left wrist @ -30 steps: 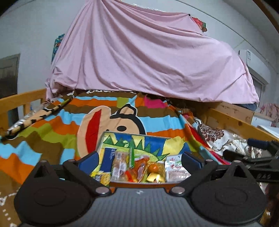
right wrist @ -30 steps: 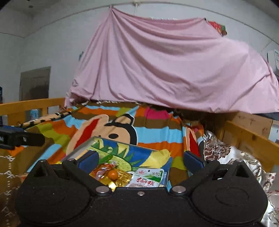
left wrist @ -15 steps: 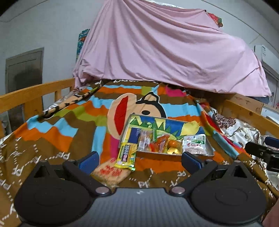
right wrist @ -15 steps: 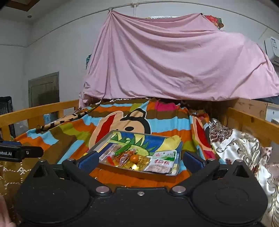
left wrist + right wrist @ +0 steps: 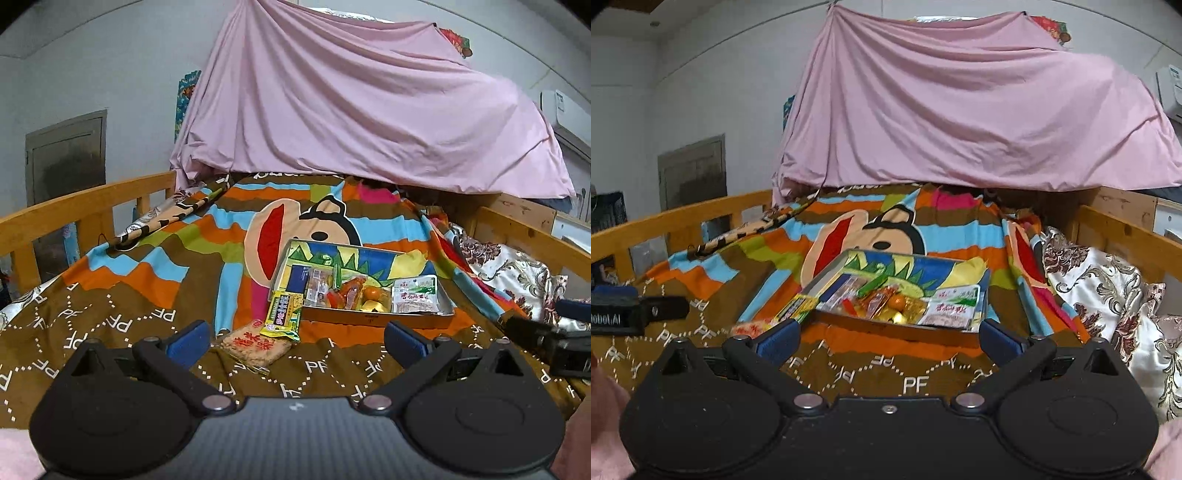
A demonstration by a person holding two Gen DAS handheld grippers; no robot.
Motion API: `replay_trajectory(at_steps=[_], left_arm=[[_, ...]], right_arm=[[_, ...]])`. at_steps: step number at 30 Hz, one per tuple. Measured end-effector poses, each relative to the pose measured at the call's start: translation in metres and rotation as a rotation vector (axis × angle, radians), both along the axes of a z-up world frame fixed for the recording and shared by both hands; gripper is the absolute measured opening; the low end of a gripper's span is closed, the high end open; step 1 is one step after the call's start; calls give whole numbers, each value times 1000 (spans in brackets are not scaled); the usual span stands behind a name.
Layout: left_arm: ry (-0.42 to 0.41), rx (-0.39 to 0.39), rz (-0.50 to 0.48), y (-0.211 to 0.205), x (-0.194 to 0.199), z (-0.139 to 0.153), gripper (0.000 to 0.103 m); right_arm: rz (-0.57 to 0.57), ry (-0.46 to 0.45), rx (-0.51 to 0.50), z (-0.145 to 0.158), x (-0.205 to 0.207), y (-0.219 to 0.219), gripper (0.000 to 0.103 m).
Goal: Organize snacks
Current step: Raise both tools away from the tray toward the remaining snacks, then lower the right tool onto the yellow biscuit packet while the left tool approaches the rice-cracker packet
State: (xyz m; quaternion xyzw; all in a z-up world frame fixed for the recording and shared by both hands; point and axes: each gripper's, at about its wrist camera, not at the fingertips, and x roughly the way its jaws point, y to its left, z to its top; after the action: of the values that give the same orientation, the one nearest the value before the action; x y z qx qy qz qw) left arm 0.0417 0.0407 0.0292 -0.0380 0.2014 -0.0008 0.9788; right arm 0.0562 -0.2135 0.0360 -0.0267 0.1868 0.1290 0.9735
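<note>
A shallow tray (image 5: 373, 319) (image 5: 875, 324) with a cartoon print lies on the striped blanket and holds several snack packets, among them a white pouch (image 5: 415, 294) (image 5: 952, 308) and a small orange (image 5: 370, 293). A yellow-green packet (image 5: 283, 313) leans over the tray's near left corner. A red-printed rice cracker pack (image 5: 255, 345) lies on the blanket in front of it. My left gripper (image 5: 297, 338) is open and empty, just short of the cracker pack. My right gripper (image 5: 890, 338) is open and empty, short of the tray's near edge.
Wooden bed rails (image 5: 85, 216) (image 5: 1126, 236) run along both sides. A pink sheet (image 5: 362, 110) hangs over the far end. A floral quilt (image 5: 1108, 295) lies at the right. The other gripper shows at each view's edge (image 5: 546, 339) (image 5: 631, 314).
Both grippers have drawn back from the tray, which now looks smaller and farther. The two packs outside the tray have come into the left wrist view.
</note>
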Motion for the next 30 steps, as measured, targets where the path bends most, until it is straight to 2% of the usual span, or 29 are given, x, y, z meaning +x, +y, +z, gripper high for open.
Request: replay_trajectory(at_steps=[6, 14, 19, 23, 25, 27, 30], left_arm=[[-14, -12, 16, 4, -7, 6, 103], [5, -77, 53, 15, 0, 18, 103], [60, -142, 77, 20, 16, 24, 103], [137, -244, 93, 29, 36, 26, 103], [159, -266, 97, 34, 45, 27, 103], [165, -238, 97, 36, 53, 27, 103], [191, -151, 102, 38, 68, 27, 103]], right_arm=[[32, 2, -19, 6, -7, 14, 102], [73, 34, -27, 14, 1, 33, 102], [58, 79, -30, 17, 15, 38, 102], [12, 153, 12, 21, 31, 35, 102], [-5, 170, 24, 23, 38, 33, 102], [-11, 169, 21, 23, 43, 32, 102], [-17, 173, 21, 22, 55, 32, 102]])
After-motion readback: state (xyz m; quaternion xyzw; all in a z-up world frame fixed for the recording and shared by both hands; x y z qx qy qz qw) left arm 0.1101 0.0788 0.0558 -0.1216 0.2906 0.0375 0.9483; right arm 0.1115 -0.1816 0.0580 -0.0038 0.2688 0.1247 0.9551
